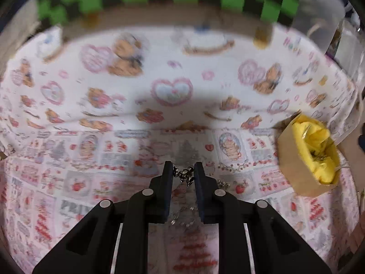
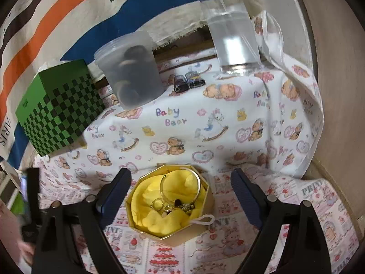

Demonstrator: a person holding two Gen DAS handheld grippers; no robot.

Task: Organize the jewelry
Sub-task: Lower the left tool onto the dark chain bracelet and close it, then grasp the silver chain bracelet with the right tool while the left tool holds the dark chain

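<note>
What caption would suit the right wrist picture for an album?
Open right gripper poised around an octagonal box lined with yellow cloth, holding a bangle and rings.

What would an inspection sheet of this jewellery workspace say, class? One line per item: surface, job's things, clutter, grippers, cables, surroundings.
Surface: printed cloth with bears and hearts covers the table.
Job's things: octagonal box, yellow lining, holds a bangle and small rings; a silver chain lies on the cloth.
Clutter: checkered green box, lidded plastic tub, clear pump bottle.
Grippers: left gripper nearly closed around the chain; right gripper open, straddling the octagonal box.
Cables: nothing seen.
Surroundings: striped fabric behind.
</note>
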